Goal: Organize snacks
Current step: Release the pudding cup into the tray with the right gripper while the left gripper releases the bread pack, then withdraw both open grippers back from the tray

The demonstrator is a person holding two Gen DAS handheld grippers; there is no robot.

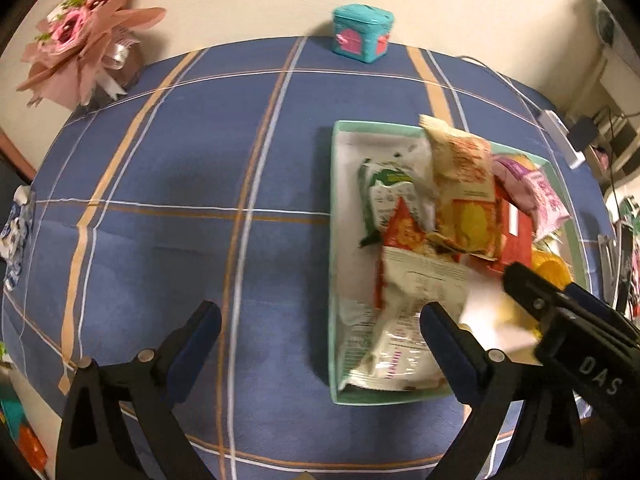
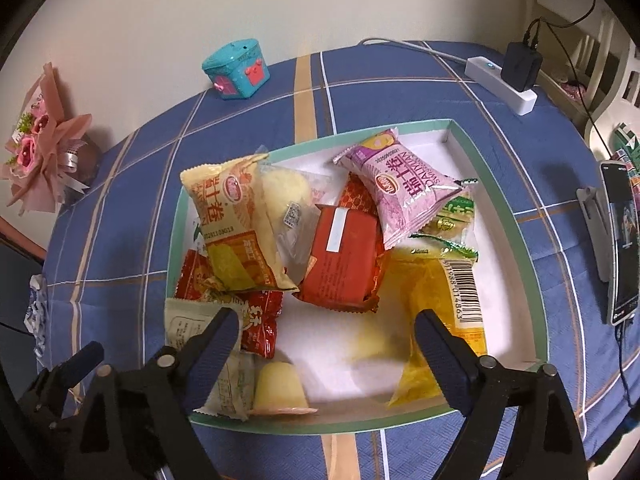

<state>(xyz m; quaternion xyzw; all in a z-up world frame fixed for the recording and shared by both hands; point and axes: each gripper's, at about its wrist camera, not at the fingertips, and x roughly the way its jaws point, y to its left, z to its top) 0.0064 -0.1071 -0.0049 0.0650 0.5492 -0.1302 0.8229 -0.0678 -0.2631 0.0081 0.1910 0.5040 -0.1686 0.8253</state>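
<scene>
A shallow green-rimmed tray [image 2: 500, 200] with a white floor sits on the blue checked tablecloth and holds several snack packets. Among them are a pink packet [image 2: 400, 184], a red packet [image 2: 344, 264], an orange-yellow packet [image 2: 236, 232], a yellow bag with a barcode [image 2: 436, 312] and a pale jelly cup [image 2: 280, 390]. My right gripper [image 2: 326, 320] is open above the tray's bare near floor, nothing between its fingers. My left gripper [image 1: 320, 316] is open too, straddling the tray's left rim [image 1: 332, 240], one finger over cloth, the other over a white packet [image 1: 400, 320].
A teal toy box [image 2: 236, 70] stands at the table's far edge by the wall. A pink bouquet [image 2: 44, 152] sits far left. A white power strip with a black charger [image 2: 504, 80] lies far right, and a phone on a stand [image 2: 622, 248] at the right edge.
</scene>
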